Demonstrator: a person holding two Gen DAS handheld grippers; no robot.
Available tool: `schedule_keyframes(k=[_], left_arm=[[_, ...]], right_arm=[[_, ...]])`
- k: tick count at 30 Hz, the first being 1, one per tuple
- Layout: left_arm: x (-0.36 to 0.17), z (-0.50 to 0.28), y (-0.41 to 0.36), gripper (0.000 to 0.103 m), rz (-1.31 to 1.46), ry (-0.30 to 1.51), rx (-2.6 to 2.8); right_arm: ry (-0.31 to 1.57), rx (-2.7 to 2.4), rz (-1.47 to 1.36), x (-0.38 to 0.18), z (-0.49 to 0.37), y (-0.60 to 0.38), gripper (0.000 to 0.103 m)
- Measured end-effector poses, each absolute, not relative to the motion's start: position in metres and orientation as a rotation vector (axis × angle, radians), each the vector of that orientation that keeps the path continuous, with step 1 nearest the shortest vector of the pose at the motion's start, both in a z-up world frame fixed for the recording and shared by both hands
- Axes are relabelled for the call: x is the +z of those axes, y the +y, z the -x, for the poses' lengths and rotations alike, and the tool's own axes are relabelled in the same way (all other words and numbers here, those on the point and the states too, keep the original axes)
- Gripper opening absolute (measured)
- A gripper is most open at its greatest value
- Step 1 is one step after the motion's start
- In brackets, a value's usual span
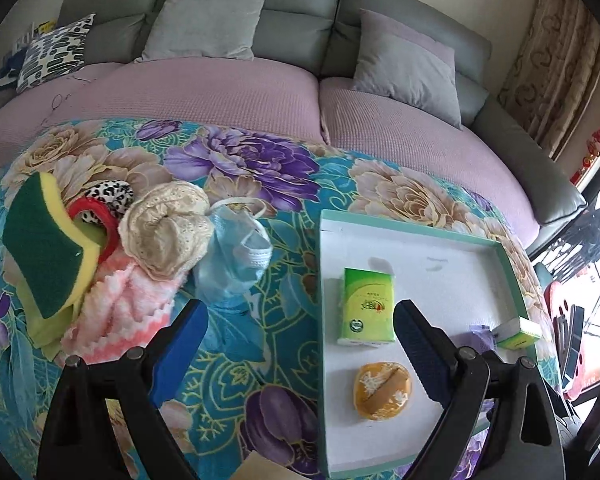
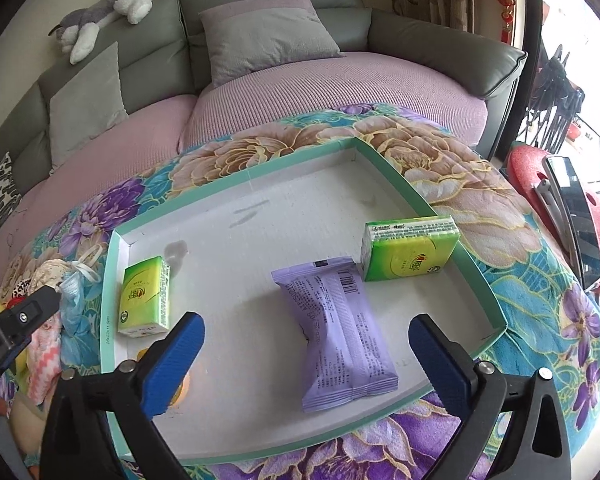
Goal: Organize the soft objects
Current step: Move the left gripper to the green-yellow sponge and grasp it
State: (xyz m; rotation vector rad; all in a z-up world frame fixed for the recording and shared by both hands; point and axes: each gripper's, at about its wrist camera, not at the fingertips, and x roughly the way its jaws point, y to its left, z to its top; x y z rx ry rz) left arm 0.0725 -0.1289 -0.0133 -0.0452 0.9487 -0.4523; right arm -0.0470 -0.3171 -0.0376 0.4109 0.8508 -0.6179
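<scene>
Soft cloth and foam make up the pile left of the tray (image 1: 512,268): a green-and-yellow sponge (image 1: 48,248), a cream lace bundle (image 1: 168,232), a pink knit cloth (image 1: 120,308) and a blue face mask (image 1: 236,264) on the floral surface (image 1: 260,360). All look light and limp. Your left claw (image 1: 300,352) stands wide with nothing in it; take the mask at its bunched middle, not the thin loops. Your right claw (image 2: 308,356) is wide too, hanging over the purple packet (image 2: 340,336) lying in the tray without pressing it. That film looks slippery, so pinch across its padded body.
</scene>
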Motion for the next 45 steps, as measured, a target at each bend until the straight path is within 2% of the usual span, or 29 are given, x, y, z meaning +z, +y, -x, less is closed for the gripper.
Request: schedule_keyframes(k=[15, 28, 45], left_arm=[[-0.011, -0.106, -0.044, 0.094, 0.081, 0.913, -0.137], [0.010, -0.119, -0.002, 0.094, 0.058, 0.791, -0.040], [0.004, -0.149, 0.066, 0.094, 0.180, 0.873, 0.057]], right_arm=[[0.834, -0.590, -0.329, -0.034, 0.037, -0.296, 0.103], [0.848, -0.476, -0.245, -0.017, 0.005, -0.245, 0.103], [0.875, -0.259, -0.176, -0.004, -0.074, -0.174, 0.103]])
